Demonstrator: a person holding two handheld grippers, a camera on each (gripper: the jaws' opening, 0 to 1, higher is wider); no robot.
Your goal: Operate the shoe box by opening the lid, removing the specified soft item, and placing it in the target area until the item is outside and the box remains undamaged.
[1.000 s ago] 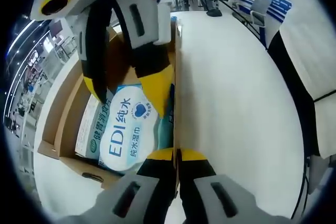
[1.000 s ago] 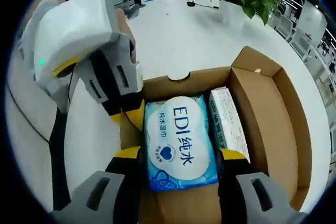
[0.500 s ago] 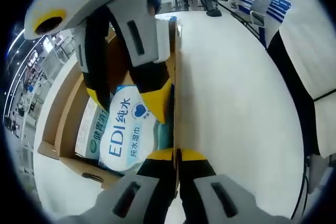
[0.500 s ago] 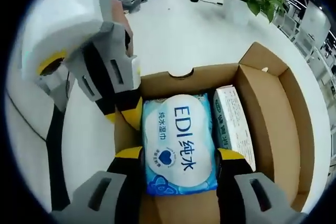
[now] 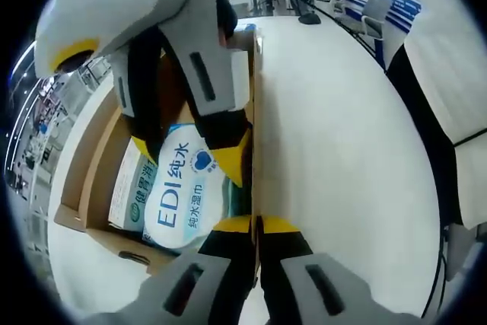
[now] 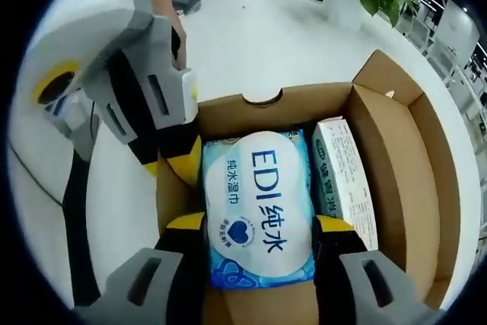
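The shoe box (image 6: 396,165) sits open on the white table (image 6: 259,43), with no lid over it, and the soft item, a blue-and-white pack of EDI wet wipes (image 6: 259,203), lies flat inside, filling the lower centre of the right gripper view. The right gripper (image 6: 259,226) has its yellow-tipped jaws spread wide, one on each long side of the pack and touching it or just shy of it; I cannot tell whether they are squeezing yet. Over the last second this gripper has settled lower over the pack, which now looms larger between the jaws. A narrow white carton (image 6: 344,180) stands just beside the pack, against the box's right half.

The left gripper (image 5: 255,226) stays closed tight on the cardboard side wall of the box, at the bottom centre of the left gripper view, with the wall's edge running straight up the frame from between its jaws. That looks like steadying. In that same view the right gripper comes down from the upper left onto the pack.

My guess is that the grasp is nearly made and the lift comes next; the pack is still wholly inside the box
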